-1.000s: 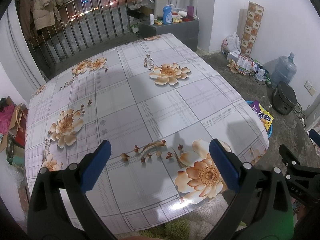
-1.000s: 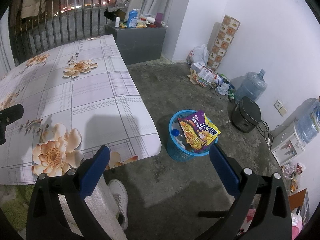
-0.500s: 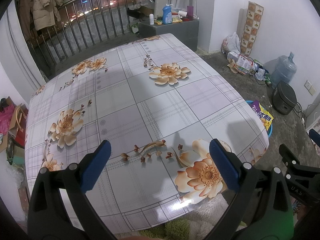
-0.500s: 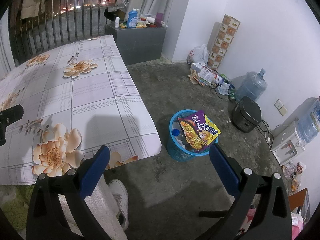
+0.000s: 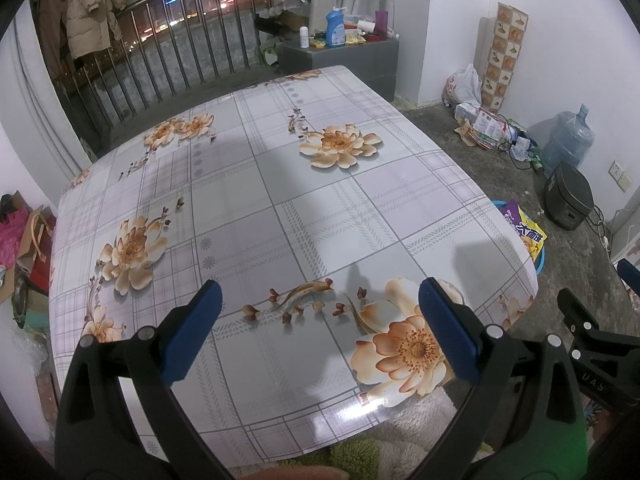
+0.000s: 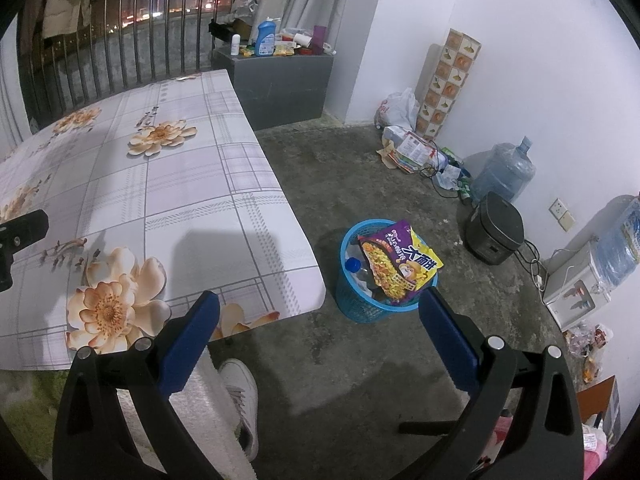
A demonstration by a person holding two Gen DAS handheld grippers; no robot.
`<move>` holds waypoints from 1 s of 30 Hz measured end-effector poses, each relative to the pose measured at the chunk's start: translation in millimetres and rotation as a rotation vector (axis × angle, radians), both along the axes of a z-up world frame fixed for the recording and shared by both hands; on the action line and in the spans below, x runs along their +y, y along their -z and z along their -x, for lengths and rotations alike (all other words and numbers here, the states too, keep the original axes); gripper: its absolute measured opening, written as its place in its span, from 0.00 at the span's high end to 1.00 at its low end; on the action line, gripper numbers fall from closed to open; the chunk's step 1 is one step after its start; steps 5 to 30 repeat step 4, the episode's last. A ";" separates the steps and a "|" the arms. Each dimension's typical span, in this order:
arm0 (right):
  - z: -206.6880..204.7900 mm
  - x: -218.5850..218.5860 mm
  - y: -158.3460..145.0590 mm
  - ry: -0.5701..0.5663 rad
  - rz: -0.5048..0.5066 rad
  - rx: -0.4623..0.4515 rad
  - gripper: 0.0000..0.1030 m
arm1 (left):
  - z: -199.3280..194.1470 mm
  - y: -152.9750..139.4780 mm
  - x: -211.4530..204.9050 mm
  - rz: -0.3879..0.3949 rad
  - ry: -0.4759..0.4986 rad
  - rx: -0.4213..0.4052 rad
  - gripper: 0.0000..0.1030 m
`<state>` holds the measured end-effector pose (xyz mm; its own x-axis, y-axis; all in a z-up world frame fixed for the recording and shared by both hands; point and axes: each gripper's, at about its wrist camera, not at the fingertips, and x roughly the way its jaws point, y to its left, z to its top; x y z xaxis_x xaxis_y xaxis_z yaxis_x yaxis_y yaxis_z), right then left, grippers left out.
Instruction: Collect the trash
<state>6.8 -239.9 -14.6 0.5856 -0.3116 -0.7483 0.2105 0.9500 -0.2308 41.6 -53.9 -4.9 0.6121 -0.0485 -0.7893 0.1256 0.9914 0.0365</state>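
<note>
A blue trash basket (image 6: 352, 300) stands on the concrete floor right of the table. A purple and yellow snack bag (image 6: 400, 264) and a clear bottle with a blue cap (image 6: 354, 266) lie in it. The bag also shows past the table edge in the left wrist view (image 5: 526, 230). My left gripper (image 5: 320, 328) is open and empty above the near edge of the flowered table (image 5: 280, 208). My right gripper (image 6: 320, 332) is open and empty above the floor, near the basket. No trash shows on the tabletop.
A grey cabinet (image 6: 284, 80) with bottles stands at the back. A water jug (image 6: 504, 172), a dark rice cooker (image 6: 494, 230), a water dispenser (image 6: 576, 292) and a pile of papers and bags (image 6: 404, 140) line the right wall. A white shoe (image 6: 240, 396) is below.
</note>
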 end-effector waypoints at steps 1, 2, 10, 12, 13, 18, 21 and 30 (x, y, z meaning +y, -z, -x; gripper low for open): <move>0.0 -0.1 0.0 0.000 0.000 0.000 0.06 | -0.1 0.0 0.7 0.000 -0.002 0.000 0.09; 0.1 -0.1 0.0 0.000 0.000 0.000 0.06 | -0.1 0.1 0.9 0.000 -0.002 0.000 0.09; 0.0 -0.1 0.0 0.000 0.000 0.000 0.06 | 0.3 0.3 2.4 -0.001 -0.006 0.000 0.09; 0.0 -0.1 0.0 0.000 0.000 0.000 0.06 | 0.3 0.3 2.4 -0.001 -0.006 0.000 0.09; 0.0 -0.1 0.0 0.000 0.000 0.000 0.06 | 0.3 0.3 2.4 -0.001 -0.006 0.000 0.09; 0.0 -0.1 0.0 0.000 0.000 0.000 0.06 | 0.3 0.3 2.4 -0.001 -0.006 0.000 0.09; 0.0 -0.1 0.0 0.000 0.000 0.000 0.06 | 0.3 0.3 2.4 -0.001 -0.006 0.000 0.09; 0.0 -0.1 0.0 0.000 0.000 0.000 0.06 | 0.3 0.3 2.4 -0.001 -0.006 0.000 0.09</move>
